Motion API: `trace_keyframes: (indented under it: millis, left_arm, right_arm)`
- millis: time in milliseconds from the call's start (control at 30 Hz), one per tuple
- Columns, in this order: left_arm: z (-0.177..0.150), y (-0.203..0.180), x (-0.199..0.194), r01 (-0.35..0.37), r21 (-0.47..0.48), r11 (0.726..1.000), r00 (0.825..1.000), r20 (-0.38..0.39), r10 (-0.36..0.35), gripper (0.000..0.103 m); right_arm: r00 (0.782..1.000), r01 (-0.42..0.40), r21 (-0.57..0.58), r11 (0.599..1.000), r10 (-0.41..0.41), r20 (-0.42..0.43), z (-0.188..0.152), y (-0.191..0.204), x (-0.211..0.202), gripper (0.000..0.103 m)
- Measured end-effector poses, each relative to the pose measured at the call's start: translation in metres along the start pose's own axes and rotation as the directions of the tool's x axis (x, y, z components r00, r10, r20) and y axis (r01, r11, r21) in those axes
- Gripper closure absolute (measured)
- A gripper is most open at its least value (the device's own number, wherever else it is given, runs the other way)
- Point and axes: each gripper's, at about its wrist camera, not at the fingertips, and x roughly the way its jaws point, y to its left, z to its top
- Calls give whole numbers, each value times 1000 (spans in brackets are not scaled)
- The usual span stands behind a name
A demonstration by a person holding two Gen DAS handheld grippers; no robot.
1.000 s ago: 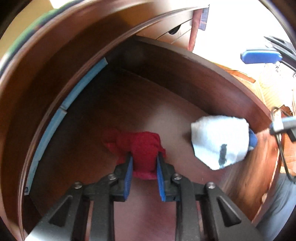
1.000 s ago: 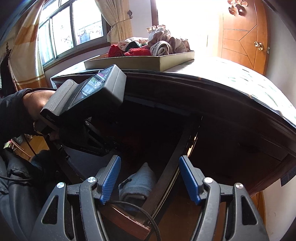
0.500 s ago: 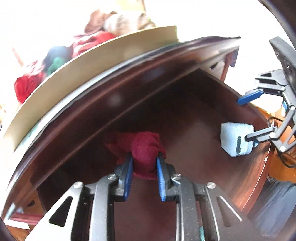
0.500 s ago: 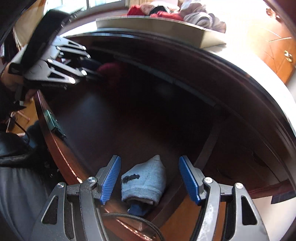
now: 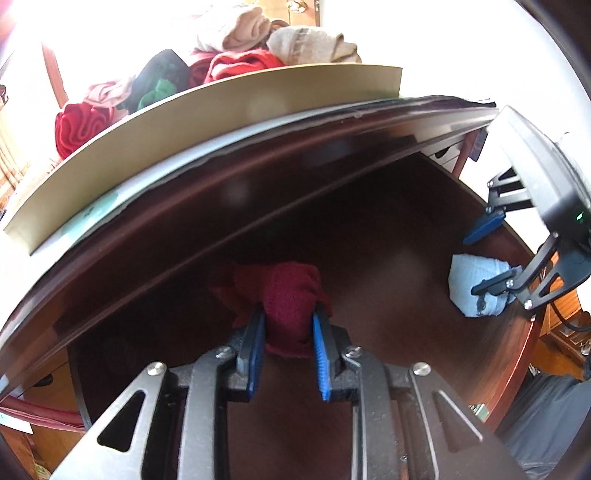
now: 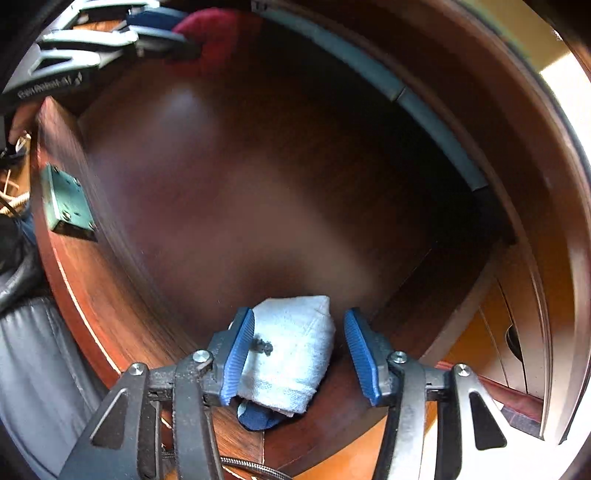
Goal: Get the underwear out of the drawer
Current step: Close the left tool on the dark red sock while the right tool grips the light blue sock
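My left gripper point(image 5: 289, 347) is shut on dark red underwear point(image 5: 286, 295) and holds it above the floor of the open dark wood drawer point(image 5: 388, 236). It also shows in the right wrist view point(image 6: 214, 33) at the top left. My right gripper point(image 6: 301, 354) is open and straddles a folded light blue underwear point(image 6: 291, 354) that lies in the drawer's near right corner. Its left pad is against the cloth, its right pad apart from it. The light blue piece also shows in the left wrist view point(image 5: 471, 278) with the right gripper point(image 5: 487, 254) around it.
A flat tan box point(image 5: 221, 122) holding several folded clothes point(image 5: 236, 59) stands on the dresser top above the drawer. A metal lock plate point(image 6: 66, 203) sits on the inside of the drawer front. A blue-grey strip point(image 6: 424, 110) runs along the drawer's back.
My left gripper has lifted the red underwear up from the drawer floor. My right gripper has come down into the drawer and around the light blue underwear.
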Motion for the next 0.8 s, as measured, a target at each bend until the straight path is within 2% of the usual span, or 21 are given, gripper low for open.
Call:
trace_keyframes:
  millis: [267,433,500,600,700,800]
  left_arm:
    - [-1,5,-3,14,-15,1000,1000,8,-14,81]
    - [-4,12,-6,26,-41,999,1000,18,-26,81]
    - [-6,16,-9,33,-57,998,999,26,-32,81]
    - [-8,19,-11,34,-74,997,999,40,-31,81]
    - [-10,23,-14,35,-94,995,998,51,-30,81]
    - [-13,27,-16,34,-109,993,998,58,-28,81]
  right_arm:
    - [994,-6,-25,1000,4,-111,11,-2,14,58]
    - [990,12,-53,999,-19,-137,26,3,24,69]
    - [992,31,-66,997,-39,-122,28,9,23,74]
    - [997,41,-61,997,-45,-67,23,15,21,94]
    - [997,77,-18,997,-76,22,14,13,17,94]
    - [992,60,43,997,-64,106,4,13,11,95]
